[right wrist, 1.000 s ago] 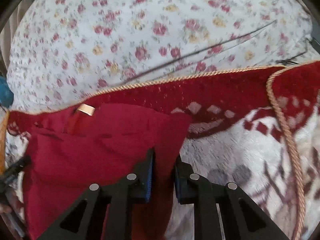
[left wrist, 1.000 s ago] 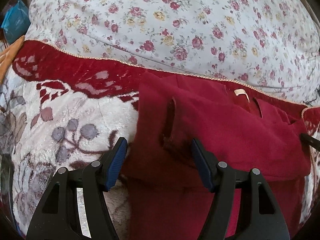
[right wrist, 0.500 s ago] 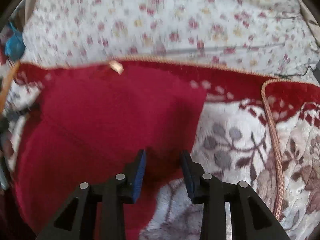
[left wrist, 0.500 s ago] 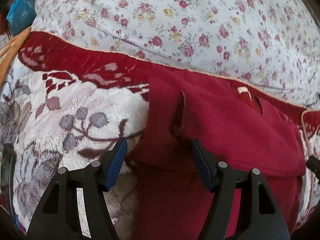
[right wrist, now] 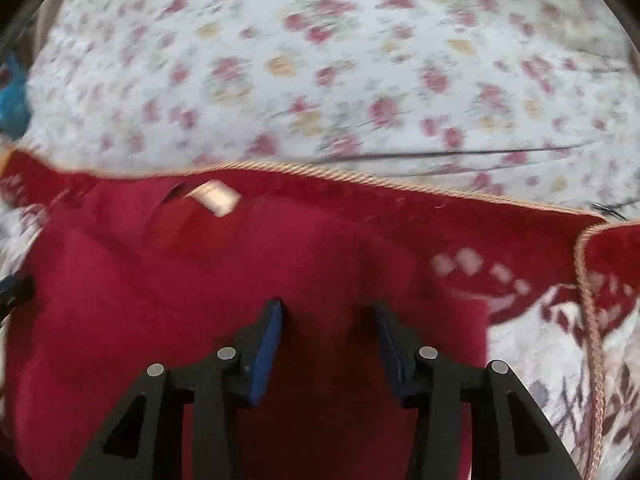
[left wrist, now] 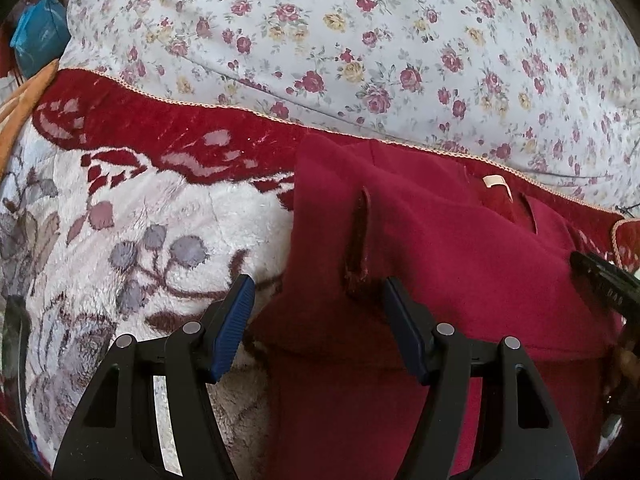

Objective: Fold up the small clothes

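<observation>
A dark red garment (left wrist: 460, 260) lies folded on the plush blanket, its pale label (left wrist: 496, 182) near the far edge. My left gripper (left wrist: 317, 294) is open and hangs over the garment's left edge, where a raised crease (left wrist: 360, 240) stands just ahead of it. Its pads press on nothing. In the blurred right wrist view my right gripper (right wrist: 327, 312) hovers over the middle of the garment (right wrist: 160, 280). Its jaws are opening, with only flat cloth below them. The label (right wrist: 214, 198) shows ahead and to the left. The right gripper's black body (left wrist: 600, 280) enters the left wrist view at the right edge.
The blanket (left wrist: 140, 220) is white plush with a dark red border and gold cord trim (right wrist: 588, 320). Behind it rises floral bedding (left wrist: 360, 40) with a thin black cable (right wrist: 460, 154) across it. A blue bag (left wrist: 36, 40) and orange cloth (left wrist: 24, 92) sit far left.
My right gripper let go of the garment's right edge, opened its jaws and moved left over the garment's middle. The left gripper stayed open and hardly moved.
</observation>
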Demonstrator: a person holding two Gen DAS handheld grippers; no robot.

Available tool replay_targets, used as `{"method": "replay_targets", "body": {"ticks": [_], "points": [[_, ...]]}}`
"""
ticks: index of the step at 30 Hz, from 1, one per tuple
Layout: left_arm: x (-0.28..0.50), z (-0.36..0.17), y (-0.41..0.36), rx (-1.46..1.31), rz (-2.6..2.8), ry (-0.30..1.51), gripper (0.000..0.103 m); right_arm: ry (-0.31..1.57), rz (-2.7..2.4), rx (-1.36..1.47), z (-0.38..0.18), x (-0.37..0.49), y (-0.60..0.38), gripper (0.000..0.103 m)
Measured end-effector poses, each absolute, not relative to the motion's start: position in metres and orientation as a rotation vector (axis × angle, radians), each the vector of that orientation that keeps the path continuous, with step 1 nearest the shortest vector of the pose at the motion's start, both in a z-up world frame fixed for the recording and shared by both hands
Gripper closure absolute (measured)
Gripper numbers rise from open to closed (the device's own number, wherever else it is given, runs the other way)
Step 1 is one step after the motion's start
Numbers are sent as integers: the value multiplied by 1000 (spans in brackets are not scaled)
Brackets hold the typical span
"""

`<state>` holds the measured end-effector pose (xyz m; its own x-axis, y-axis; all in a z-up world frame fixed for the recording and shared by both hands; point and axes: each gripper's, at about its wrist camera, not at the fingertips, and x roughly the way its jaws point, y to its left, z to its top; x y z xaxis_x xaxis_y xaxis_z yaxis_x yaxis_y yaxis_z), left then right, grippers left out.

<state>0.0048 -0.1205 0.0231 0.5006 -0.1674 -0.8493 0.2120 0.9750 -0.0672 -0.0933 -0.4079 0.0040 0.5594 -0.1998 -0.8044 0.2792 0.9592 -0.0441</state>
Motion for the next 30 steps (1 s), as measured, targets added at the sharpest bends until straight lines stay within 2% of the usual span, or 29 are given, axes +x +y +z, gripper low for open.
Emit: {"method": "replay_targets", "body": {"ticks": [2,3,4,8,15,17,19,21,22,23,24,25,26,27,30], "points": [[6,23,-121,48,-231,1023,37,921,-297,151,4,-95,-416,58],[6,22,-120,43,-230,1024,37,918,-316,163,5,-96,-419,52],[6,22,-119,41,-229,1022,37,921,-325,182,5,-98,-422,51],[3,23,-118,41,-226,1014,37,924,-308,264,19,-114,-426,51],[-2,24,-118,61,-220,996,37,926,-351,230,39,-145,-425,51],[-3,24,-118,63,-220,993,37,932,-392,231,37,-151,-434,48],[-3,22,-118,62,-219,993,37,945,-437,248,31,-157,-447,34],[-3,22,-118,61,-219,991,37,965,-435,300,21,-159,-458,34],[-3,21,-118,63,-219,990,37,975,-411,322,16,-159,-461,36],[-3,21,-119,64,-217,989,37,989,-352,350,8,-156,-462,42],[-3,21,-119,65,-216,988,37,981,-306,366,6,-155,-461,67],[-3,21,-119,66,-216,987,37,960,-273,379,6,-154,-460,77],[-3,21,-119,69,-215,985,37,950,-281,357,9,-153,-458,80],[-3,21,-119,72,-216,984,37,943,-287,309,13,-152,-454,87],[-3,22,-119,68,-220,987,37,909,-334,256,18,-155,-457,90]]}}
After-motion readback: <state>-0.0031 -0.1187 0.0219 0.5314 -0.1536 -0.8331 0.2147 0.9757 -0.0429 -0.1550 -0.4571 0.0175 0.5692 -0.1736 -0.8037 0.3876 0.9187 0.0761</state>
